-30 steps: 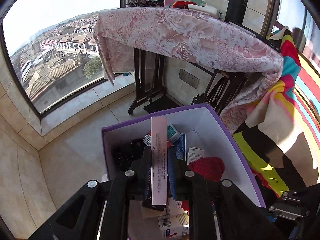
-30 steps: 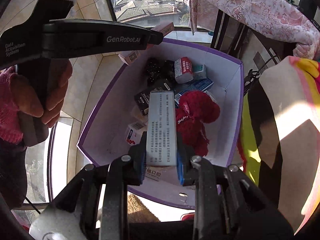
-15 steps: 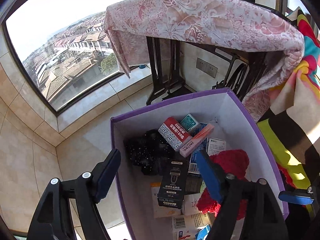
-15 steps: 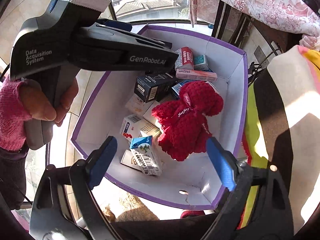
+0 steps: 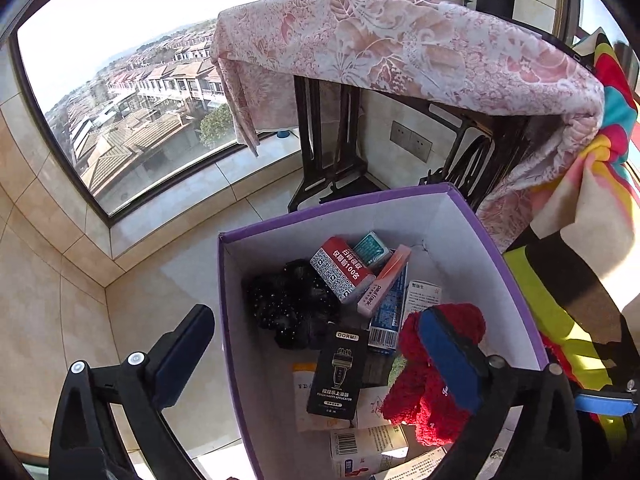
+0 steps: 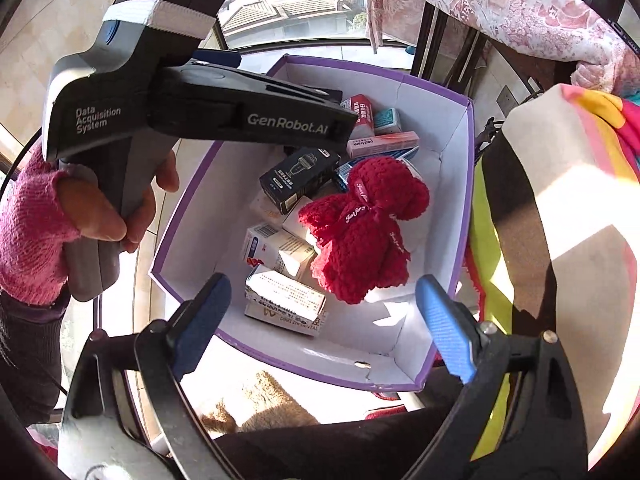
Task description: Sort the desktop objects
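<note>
Purple box holds black "DORMI" carton, pink "paufrank" carton, red knit item. Left gripper, marked "GenRobot.AI", jaws opening wide, empty; right gripper wide open, empty. Both long cartons gripped a second ago now lie in the box. Floral cloth hangs behind the box.

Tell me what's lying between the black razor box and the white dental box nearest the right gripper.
In the right wrist view, a white box with a blue label lies between the black razor box and the white dental box.
</note>
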A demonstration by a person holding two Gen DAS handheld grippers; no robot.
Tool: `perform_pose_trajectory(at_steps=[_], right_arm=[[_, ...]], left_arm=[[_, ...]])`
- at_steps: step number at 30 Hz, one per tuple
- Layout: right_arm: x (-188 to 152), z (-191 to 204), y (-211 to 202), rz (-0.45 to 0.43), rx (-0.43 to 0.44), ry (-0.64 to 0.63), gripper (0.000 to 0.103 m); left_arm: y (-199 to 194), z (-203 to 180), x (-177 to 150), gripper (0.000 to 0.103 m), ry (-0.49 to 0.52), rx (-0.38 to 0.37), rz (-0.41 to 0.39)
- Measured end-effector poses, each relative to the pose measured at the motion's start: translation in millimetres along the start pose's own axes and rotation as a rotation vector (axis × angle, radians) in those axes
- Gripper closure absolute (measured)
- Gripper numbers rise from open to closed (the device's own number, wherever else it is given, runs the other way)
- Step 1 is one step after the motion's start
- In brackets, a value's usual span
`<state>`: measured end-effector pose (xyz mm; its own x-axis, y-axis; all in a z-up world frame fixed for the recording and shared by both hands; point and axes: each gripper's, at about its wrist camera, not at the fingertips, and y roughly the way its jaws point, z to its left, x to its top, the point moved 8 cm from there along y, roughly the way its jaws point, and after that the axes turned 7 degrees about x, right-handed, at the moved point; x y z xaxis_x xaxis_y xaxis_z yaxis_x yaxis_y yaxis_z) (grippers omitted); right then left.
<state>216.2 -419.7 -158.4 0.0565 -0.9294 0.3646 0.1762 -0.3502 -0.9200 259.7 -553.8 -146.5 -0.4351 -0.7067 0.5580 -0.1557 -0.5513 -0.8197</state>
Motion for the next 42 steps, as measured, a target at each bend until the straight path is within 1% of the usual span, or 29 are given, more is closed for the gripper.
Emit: perform_pose_trajectory(at_steps=[5,7,9,13,16,18,19,20,24,26,27,31,32,34,36,37,38,42], right_arm=[[-5.4,-3.7,-5.7,0.020,0.007,0.029,0.009],[-7.8,-4.7,-9.4,0.022,0.001,0.030,0.009],[-9.1,-4.4,-16.1,0.009,0.004,0.026,0.009],[-11.7,-4.5,-26.5,-0.005,0.003,0.020,0.009],[-15.0,-7.7,-32.0,-0.006,0.000,0.032,0.009],[-17.3,-13.4,-36.5,-0.005,-0.005,0.049,0.009],[-17.4,-17.0,-39.1,-0.006,-0.007,0.061,0.009],[-17.5,-20.7,-41.8,-0.010,-0.009,0.073,0.009],[-19.1,-34.6,-54.2,-0.019,-0.025,0.112,0.009],[-19.6,-38.7,-61.3,-0.024,-0.043,0.115,0.009],[-19.4,-39.7,-64.6,-0.028,-0.053,0.112,0.009],[-14.5,-39.2,-69.8,-0.031,-0.124,0.073,0.008],[-12.7,-37.2,-68.4,-0.029,-0.132,0.063,0.008],[-9.8,-33.0,-65.0,-0.029,-0.137,0.051,0.008],[-7.6,-28.1,-60.7,-0.025,-0.132,0.041,0.008],[-6.7,-25.6,-58.7,-0.023,-0.130,0.034,0.008],[-6.0,-23.1,-56.5,-0.021,-0.131,0.027,0.008],[-4.2,-17.9,-49.6,-0.011,-0.123,0.024,0.008]], left_arm=[[-4.3,-4.6,-2.2,0.000,-0.012,-0.003,0.010],[-9.2,-5.2,-1.1,0.000,-0.020,0.003,0.000],[-14.6,-7.2,0.8,0.000,-0.008,0.011,-0.013],[-19.5,-12.8,1.9,0.000,-0.008,-0.020,-0.001],[-23.8,-14.9,-0.6,0.000,-0.042,-0.053,0.020],[-28.0,-13.7,-1.1,0.000,-0.067,-0.057,0.034],[-31.0,-12.3,-1.5,0.000,-0.076,-0.047,0.035],[-34.1,-10.2,-1.5,0.000,-0.079,-0.022,0.030],[-49.9,-0.5,0.7,0.000,-0.041,0.136,-0.007],[-57.4,0.7,1.8,0.000,-0.023,0.177,-0.022],[-60.7,-0.8,2.2,0.000,-0.021,0.166,-0.027],[-65.3,-13.2,-0.1,0.000,-0.038,0.044,0.006],[-65.7,-15.3,-0.3,0.000,-0.031,0.037,0.013],[-66.5,-16.0,0.8,0.000,-0.013,0.070,0.009],[-68.6,-14.1,2.5,0.000,0.008,0.132,-0.005],[-70.1,-14.1,3.7,0.000,0.016,0.141,-0.016],[-71.1,-15.2,4.7,0.000,0.023,0.137,-0.021],[-69.6,-18.1,4.9,0.000,0.015,0.075,-0.009]])
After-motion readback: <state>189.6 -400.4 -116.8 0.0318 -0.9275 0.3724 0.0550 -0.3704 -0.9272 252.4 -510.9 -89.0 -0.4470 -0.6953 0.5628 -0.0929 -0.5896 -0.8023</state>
